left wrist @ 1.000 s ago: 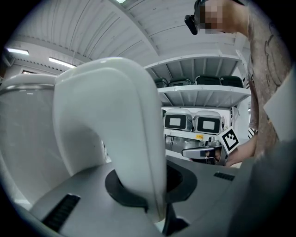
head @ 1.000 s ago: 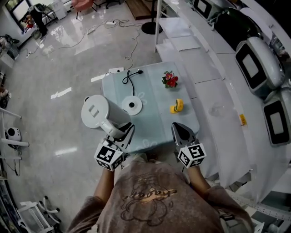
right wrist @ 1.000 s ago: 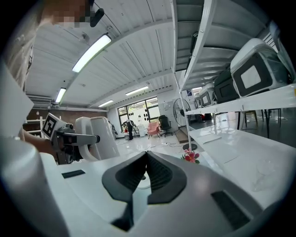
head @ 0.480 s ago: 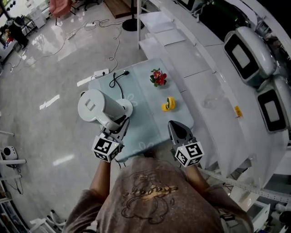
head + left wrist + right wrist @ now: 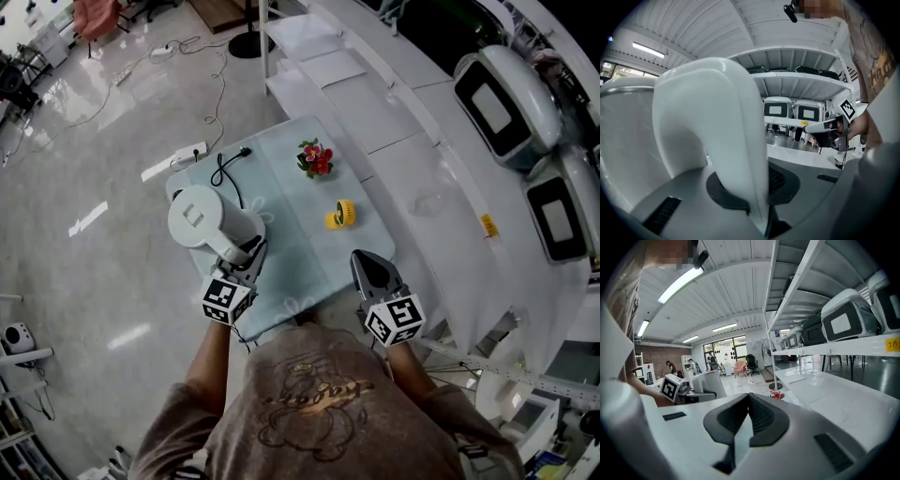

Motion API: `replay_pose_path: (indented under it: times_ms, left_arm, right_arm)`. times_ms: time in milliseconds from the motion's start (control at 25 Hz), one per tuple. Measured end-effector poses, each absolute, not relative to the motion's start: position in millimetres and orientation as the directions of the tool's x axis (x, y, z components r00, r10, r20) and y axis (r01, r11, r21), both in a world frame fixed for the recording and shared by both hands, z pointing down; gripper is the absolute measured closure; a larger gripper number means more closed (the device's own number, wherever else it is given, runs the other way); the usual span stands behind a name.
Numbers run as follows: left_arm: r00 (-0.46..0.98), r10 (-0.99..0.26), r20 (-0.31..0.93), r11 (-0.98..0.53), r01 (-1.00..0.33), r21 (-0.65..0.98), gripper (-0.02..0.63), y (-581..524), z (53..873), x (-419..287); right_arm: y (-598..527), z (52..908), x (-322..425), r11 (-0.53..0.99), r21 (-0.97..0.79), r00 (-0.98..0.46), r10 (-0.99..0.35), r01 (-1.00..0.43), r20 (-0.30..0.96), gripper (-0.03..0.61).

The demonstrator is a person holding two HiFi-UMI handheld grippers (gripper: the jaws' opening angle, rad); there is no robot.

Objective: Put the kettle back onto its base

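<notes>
Left claw [image 5: 247, 259] clenches the kettle [image 5: 199, 217] by its handle [image 5: 729, 140]; right claw [image 5: 371, 267] is closed, empty.

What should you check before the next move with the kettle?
1. Left gripper shut on the kettle handle: ok.
2. Kettle upright: ok, it looks upright.
3. Kettle seated on its base: cannot tell, the kettle hides the base.
4. Right gripper shut, empty and apart from the kettle: ok.
5. Flowers and yellow roll away from the kettle: ok.
6. Cord lying flat on the table beyond the kettle: ok.
</notes>
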State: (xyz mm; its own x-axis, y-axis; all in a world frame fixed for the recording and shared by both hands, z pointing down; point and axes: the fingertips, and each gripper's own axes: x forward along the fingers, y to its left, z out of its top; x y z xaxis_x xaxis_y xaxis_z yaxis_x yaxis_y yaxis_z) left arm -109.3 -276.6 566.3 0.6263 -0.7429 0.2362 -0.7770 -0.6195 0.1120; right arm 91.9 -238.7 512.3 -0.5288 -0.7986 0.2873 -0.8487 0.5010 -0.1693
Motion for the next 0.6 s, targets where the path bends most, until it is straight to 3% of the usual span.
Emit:
replay_pose_path:
  times_ms: [600]
  left_arm:
    - [0.641, -0.702, 0.309, -0.646, -0.756, 0.101, 0.543, -305, 626, -98]
  right_arm:
    - [-238, 531, 110, 0.414, -0.148, -0.439, -0.823, -0.898, 0.361, 0.578]
